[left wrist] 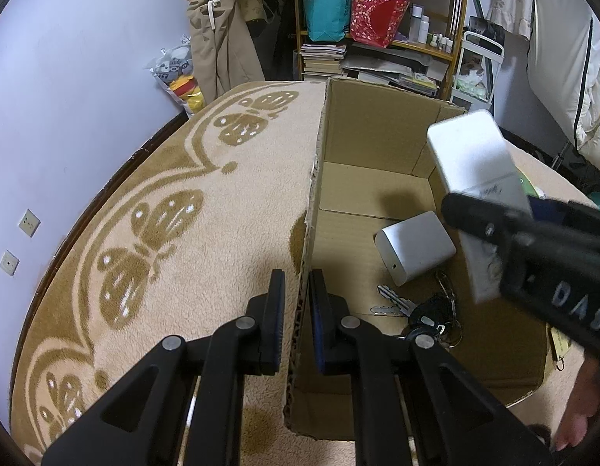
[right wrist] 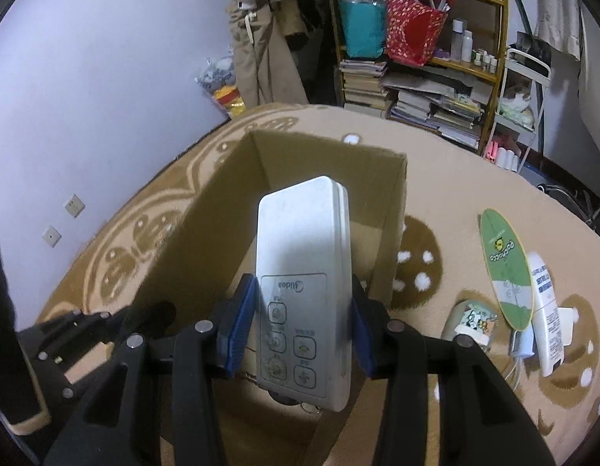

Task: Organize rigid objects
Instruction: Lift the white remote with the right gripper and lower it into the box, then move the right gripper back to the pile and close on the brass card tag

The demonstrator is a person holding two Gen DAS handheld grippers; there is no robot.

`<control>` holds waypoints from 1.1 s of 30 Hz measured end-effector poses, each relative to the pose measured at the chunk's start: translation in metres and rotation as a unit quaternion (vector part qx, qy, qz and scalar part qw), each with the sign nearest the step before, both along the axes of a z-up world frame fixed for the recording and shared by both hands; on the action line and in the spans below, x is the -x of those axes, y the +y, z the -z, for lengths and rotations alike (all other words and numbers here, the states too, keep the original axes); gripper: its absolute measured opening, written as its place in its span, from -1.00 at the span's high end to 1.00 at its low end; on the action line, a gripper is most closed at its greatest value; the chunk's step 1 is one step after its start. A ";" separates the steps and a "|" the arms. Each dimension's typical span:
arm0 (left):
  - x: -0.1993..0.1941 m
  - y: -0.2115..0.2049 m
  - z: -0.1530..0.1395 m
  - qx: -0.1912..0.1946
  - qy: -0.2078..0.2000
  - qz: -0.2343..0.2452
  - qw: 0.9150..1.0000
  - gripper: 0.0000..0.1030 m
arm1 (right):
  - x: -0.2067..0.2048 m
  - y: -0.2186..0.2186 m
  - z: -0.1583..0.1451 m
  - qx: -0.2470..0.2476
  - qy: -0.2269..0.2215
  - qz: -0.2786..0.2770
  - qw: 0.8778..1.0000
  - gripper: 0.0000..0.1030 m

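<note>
The left tongs (left wrist: 296, 310) pinch the box (left wrist: 319, 147) wall steady while the right tongs (right wrist: 300, 330) clamp the remote (right wrist: 304, 272) over the opening — mid-delivery, I'd say — next, lower it beside the charger (left wrist: 414, 246) and let go.

Left gripper (left wrist: 296, 310): angled steeply down, jaws nearly shut, pinching a thin cardboard wall btwn its pads. Right gripper (right wrist: 302, 330): also angled down, jaws approx. half-spread, blue pads pressed on both long sides of a white remote (right wrist: 304, 291).
</note>
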State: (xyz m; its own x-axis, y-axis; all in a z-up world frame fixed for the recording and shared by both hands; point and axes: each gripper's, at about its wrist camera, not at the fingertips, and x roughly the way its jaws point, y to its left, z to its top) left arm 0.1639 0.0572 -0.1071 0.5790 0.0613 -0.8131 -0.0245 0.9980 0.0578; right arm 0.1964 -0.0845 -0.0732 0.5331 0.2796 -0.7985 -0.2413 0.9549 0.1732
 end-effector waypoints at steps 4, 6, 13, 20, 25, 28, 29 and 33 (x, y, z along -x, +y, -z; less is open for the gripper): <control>0.000 -0.002 -0.001 -0.003 -0.001 0.003 1.000 0.78 | 0.005 -0.002 -0.008 0.011 -0.015 0.003 1.000 0.06; 0.000 -0.002 -0.001 -0.003 -0.001 0.004 1.000 0.78 | 0.005 -0.004 -0.012 0.010 -0.019 0.001 1.000 0.06; -0.001 0.000 -0.002 0.005 0.001 0.001 1.000 0.78 | 0.005 -0.025 -0.031 0.022 -0.041 0.035 0.998 -0.71; -0.002 0.002 -0.002 0.003 0.000 0.001 1.000 0.77 | 0.009 -0.063 -0.046 0.021 -0.046 0.068 0.996 -0.82; -0.002 0.001 -0.002 0.003 0.001 0.000 1.000 0.77 | 0.016 -0.096 -0.045 0.036 -0.040 0.091 0.994 -0.82; -0.002 0.002 -0.002 0.002 0.001 0.001 1.000 0.77 | 0.021 -0.117 -0.041 0.035 -0.031 0.111 0.993 -0.82; -0.002 0.002 -0.002 0.003 0.001 0.001 1.000 0.77 | 0.022 -0.123 -0.039 0.034 -0.028 0.116 0.992 -0.82; -0.002 0.002 -0.001 0.003 0.001 0.001 1.000 0.77 | 0.028 -0.142 -0.024 0.031 -0.011 0.134 0.990 -0.82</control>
State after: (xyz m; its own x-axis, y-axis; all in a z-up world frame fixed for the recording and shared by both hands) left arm 0.1654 0.0588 -0.1056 0.5776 0.0548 -0.8145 -0.0225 0.9984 0.0512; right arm 0.1685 -0.2267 -0.0488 0.5992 0.0758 -0.7970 0.0191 0.9939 0.1088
